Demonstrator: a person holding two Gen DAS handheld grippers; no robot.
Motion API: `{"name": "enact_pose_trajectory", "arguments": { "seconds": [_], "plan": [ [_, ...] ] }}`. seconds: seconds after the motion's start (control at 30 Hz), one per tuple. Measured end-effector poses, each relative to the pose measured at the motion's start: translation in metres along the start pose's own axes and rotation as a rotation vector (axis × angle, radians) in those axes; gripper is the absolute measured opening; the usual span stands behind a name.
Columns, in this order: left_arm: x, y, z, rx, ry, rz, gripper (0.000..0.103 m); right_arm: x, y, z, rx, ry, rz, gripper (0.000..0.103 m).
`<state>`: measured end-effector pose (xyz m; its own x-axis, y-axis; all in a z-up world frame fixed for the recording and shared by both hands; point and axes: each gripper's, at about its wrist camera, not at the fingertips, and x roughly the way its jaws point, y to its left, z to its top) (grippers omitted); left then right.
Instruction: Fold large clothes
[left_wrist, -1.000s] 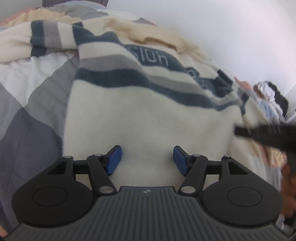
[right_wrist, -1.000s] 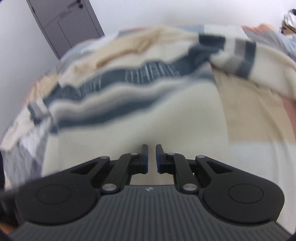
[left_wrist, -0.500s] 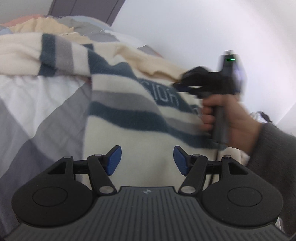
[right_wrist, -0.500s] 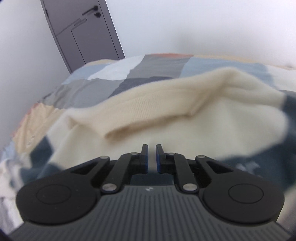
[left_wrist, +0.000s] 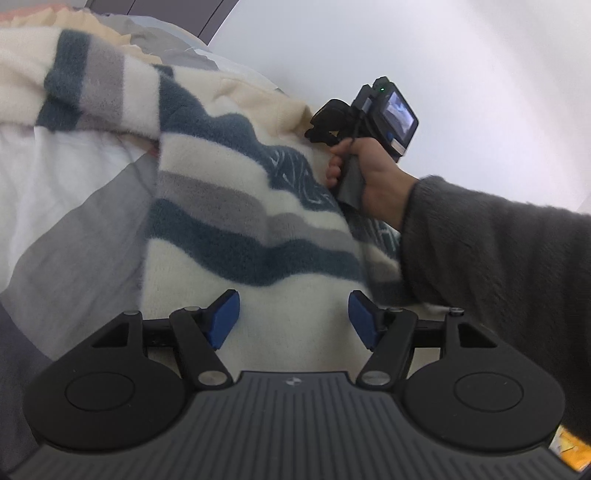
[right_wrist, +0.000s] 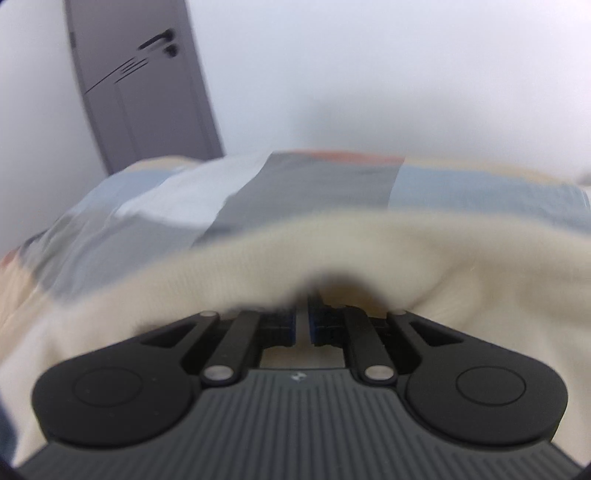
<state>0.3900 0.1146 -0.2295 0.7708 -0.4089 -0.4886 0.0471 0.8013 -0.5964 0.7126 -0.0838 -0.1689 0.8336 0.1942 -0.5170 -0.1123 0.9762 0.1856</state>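
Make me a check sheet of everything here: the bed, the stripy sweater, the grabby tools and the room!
Surface: bed with a patchwork cover in grey, white and pale blue blocks.
Job's things: cream sweater with dark blue and grey stripes, spread on the cover, rumpled.
Clutter: nothing seen.
Tools: left tool open above the sweater's plain cream part, gripping nothing. Right tool shut, tips at the sweater's cream edge; whether it pinches fabric cannot be told. A hand in a grey sleeve holds it.
Cables: nothing seen.
Surroundings: white wall; grey door, closed.
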Motion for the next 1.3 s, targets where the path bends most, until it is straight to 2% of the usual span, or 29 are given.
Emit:
{"name": "enact_pose_trajectory", "arguments": {
  "seconds": [0.2, 0.43, 0.7, 0.8, 0.9, 1.07, 1.17, 1.27, 1.3],
  "plan": [
    [0.004, 0.003, 0.002, -0.021, -0.009, -0.011, 0.07, 0.022, -0.002, 0.01, 0.043, 0.003, -0.04, 0.009],
    [0.004, 0.008, 0.005, -0.013, -0.001, -0.015, 0.07, -0.026, -0.012, -0.001, 0.065, 0.065, 0.014, 0.012],
    [-0.038, 0.008, 0.0, -0.037, -0.003, -0.03, 0.07, -0.143, -0.03, -0.024, 0.01, 0.079, 0.094, 0.012],
    [-0.055, 0.005, 0.003, -0.041, 0.012, -0.042, 0.07, -0.191, -0.039, -0.034, -0.017, 0.065, 0.089, 0.012],
    [-0.073, 0.002, 0.0, -0.049, -0.01, -0.043, 0.07, -0.237, -0.042, -0.052, -0.072, 0.076, 0.065, 0.012],
    [-0.087, -0.007, -0.011, -0.032, 0.012, -0.001, 0.07, -0.313, -0.057, -0.087, -0.021, 0.102, 0.077, 0.012],
    [-0.094, -0.011, -0.022, -0.046, 0.053, 0.031, 0.07, -0.351, -0.069, -0.11, 0.018, 0.175, 0.03, 0.012],
    [-0.103, -0.016, -0.034, -0.039, 0.086, 0.101, 0.07, -0.381, -0.083, -0.135, 0.072, 0.286, -0.095, 0.013],
    [-0.106, -0.017, -0.039, -0.044, 0.096, 0.122, 0.07, -0.39, -0.089, -0.143, 0.108, 0.314, -0.109, 0.013]
  ]
}}
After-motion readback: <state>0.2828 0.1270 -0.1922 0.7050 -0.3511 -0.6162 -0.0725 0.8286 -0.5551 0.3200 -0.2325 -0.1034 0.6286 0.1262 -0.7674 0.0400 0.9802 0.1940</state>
